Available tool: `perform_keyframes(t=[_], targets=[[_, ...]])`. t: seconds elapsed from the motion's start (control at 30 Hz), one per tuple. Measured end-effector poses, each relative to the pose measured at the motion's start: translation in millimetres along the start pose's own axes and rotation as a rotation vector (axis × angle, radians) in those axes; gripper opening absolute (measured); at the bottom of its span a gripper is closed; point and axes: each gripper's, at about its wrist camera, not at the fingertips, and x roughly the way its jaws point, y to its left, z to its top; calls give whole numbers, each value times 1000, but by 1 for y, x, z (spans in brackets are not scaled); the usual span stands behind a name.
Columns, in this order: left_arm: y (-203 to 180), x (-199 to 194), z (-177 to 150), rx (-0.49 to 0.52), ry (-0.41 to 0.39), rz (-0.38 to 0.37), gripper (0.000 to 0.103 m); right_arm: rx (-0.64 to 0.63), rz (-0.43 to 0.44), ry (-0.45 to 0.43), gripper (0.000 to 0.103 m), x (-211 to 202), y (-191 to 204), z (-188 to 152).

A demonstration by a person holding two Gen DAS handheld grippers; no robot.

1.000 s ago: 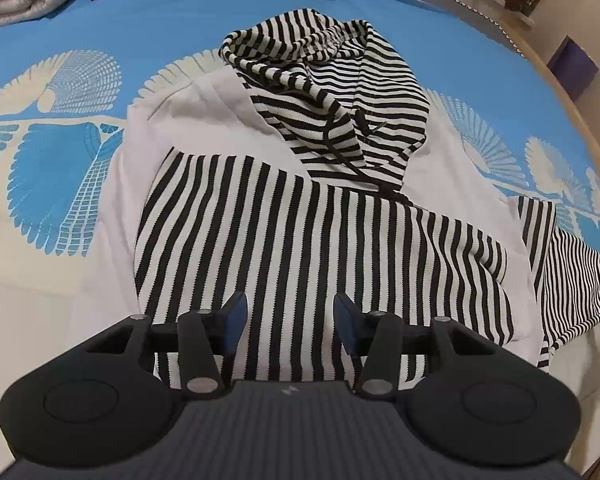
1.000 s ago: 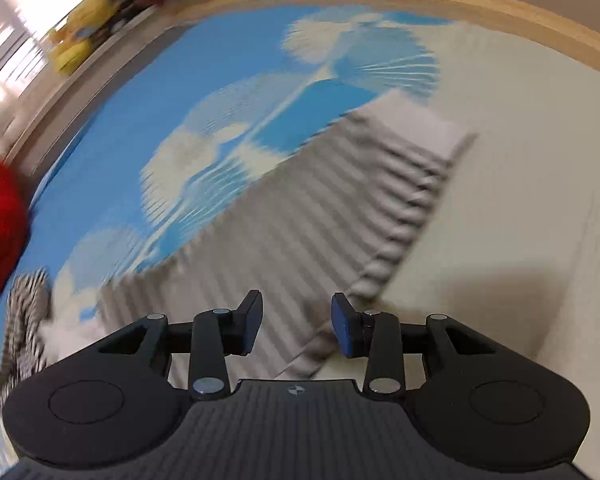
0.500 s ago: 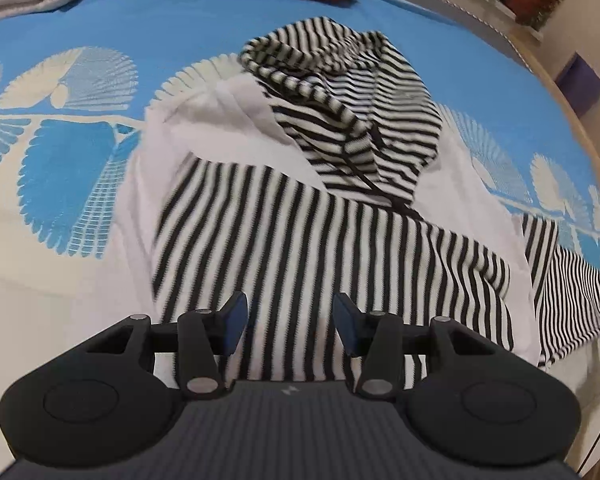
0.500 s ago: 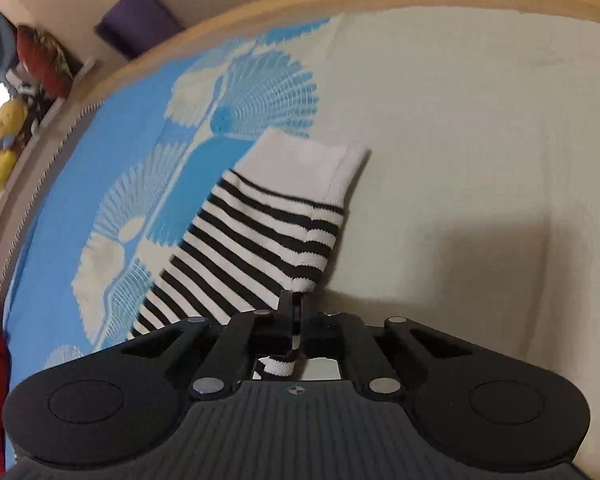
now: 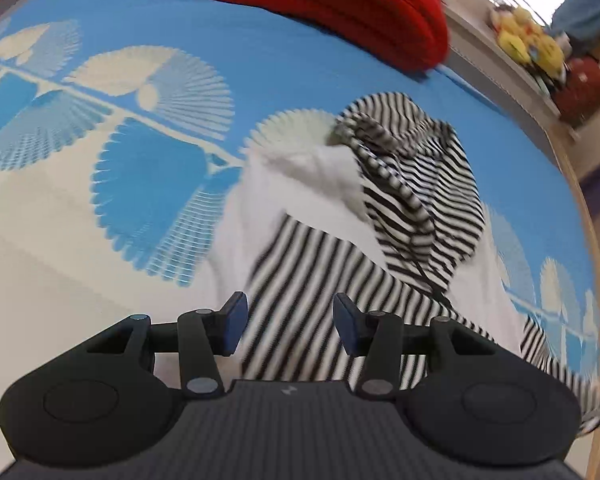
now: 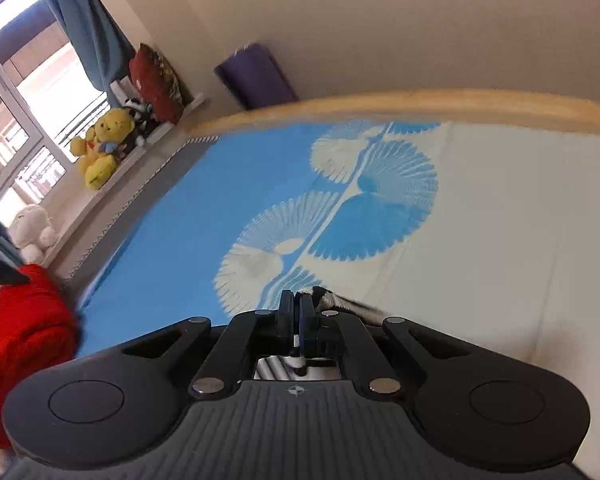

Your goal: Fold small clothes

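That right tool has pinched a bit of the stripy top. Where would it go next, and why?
Probably across, to lay the sleeve over the body. The right tool is shut on the black-and-white striped sleeve, while the black-and-white striped hooded top lies flat under the open, empty left tool.

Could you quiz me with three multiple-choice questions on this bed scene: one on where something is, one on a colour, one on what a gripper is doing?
1. Where is the yellow plush toy?
A. on the window ledge
B. on the hoodie
C. under the bed

2. What colour are the striped hoodie's stripes?
A. red and blue
B. black and white
C. green and yellow

3. The right gripper is:
A. wide open
B. out of view
C. shut on striped fabric

Answers: 1 A, it sits by the window; 2 B, plainly visible; 3 C, cloth pinched between touching pads.
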Motion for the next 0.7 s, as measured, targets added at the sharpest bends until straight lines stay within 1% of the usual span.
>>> perform_keyframes(t=[0.03,0.07,0.1,0.13,0.17,0.23,0.27,0.3,0.33,0.37,0.4,0.43,0.47,0.5,0.53,0.57,0.6,0.63,0.67,0.7], targets=[[5,-2,1,-7,-5,8,52,16,-51,26,1,7,2,-5],[9,-4,2,-11,-10,17,52,43,-58,43,1,13,5,-9],[13,-6,2,-12,-12,21,52,26,-65,29,1,14,13,-13],[16,-7,3,-13,-13,26,52,-27,-72,-14,1,10,25,-16],[19,-8,3,-15,-13,28,52,-106,-47,-78,1,1,43,-22],[24,-10,4,-18,-18,32,52,-298,100,-193,1,-26,82,-46],[25,-10,5,-17,-21,39,52,-393,210,-241,1,-43,100,-65],[27,-10,5,-19,-22,45,52,-464,306,-250,1,-55,113,-83],[28,-8,6,-23,-21,52,52,-557,434,-229,1,-67,126,-106],[29,-7,7,-28,-17,54,52,-628,535,-181,1,-76,136,-129],[30,-4,7,-32,-14,55,53,-685,609,-104,3,-79,144,-149],[29,-2,7,-36,-9,54,53,-761,686,22,5,-77,153,-172],[29,0,6,-38,-4,52,52,-847,742,168,5,-74,159,-199],[27,2,6,-37,2,48,52,-889,746,262,5,-69,162,-217],[26,4,4,-34,8,44,52,-945,717,399,10,-59,164,-240],[25,6,4,-33,15,38,52,-980,681,511,10,-50,164,-255],[24,9,2,-33,21,33,52,-986,633,602,10,-39,163,-265],[23,12,1,-34,27,29,52,-959,586,660,11,-30,159,-268],[23,15,0,-34,33,24,52,-914,551,693,11,-22,155,-265],[23,18,-1,-36,36,22,52,-879,532,705,12,-15,153,-260]])
